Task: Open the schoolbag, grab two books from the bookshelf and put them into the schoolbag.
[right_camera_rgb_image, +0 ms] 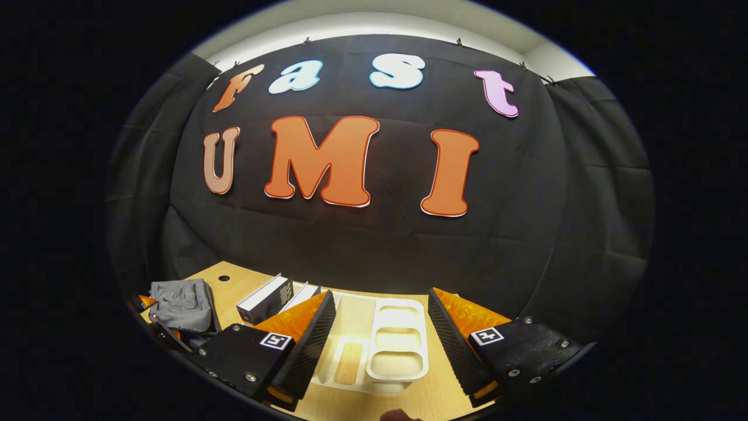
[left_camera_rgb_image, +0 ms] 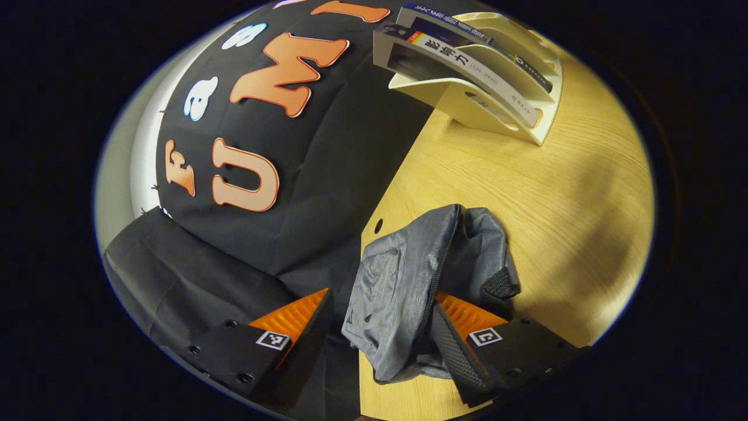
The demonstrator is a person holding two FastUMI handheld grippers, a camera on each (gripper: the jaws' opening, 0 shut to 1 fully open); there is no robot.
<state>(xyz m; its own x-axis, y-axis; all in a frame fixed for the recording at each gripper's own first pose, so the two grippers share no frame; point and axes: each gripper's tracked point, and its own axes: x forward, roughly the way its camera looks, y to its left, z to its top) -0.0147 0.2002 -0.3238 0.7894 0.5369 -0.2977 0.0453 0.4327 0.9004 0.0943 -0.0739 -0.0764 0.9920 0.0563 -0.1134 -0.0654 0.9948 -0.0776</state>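
Schoolbag point(left_camera_rgb_image: 403, 292) slumped at the table point(left_camera_rgb_image: 555, 193) edge, its fabric between the spread fingers of my left hand-held gripper point(left_camera_rgb_image: 380, 327), not yet clamped; my right hand-held gripper point(right_camera_rgb_image: 380, 339) hovers agape over the bookshelf point(right_camera_rgb_image: 397, 345), so opening the bag comes next, I judge.

A broad stretch of bare worktop point(left_camera_rgb_image: 543, 199) lay open between the schoolbag point(left_camera_rgb_image: 409, 280) and the bookshelf point(left_camera_rgb_image: 497, 105), which stood well apart. The schoolbag's grey cloth bunched between the left tool point(left_camera_rgb_image: 380, 321) fingers. Beneath the wide-spread right tool point(right_camera_rgb_image: 380, 333), the bookshelf's near slots stood free; two books point(right_camera_rgb_image: 269, 298) leaned at its far-left end.
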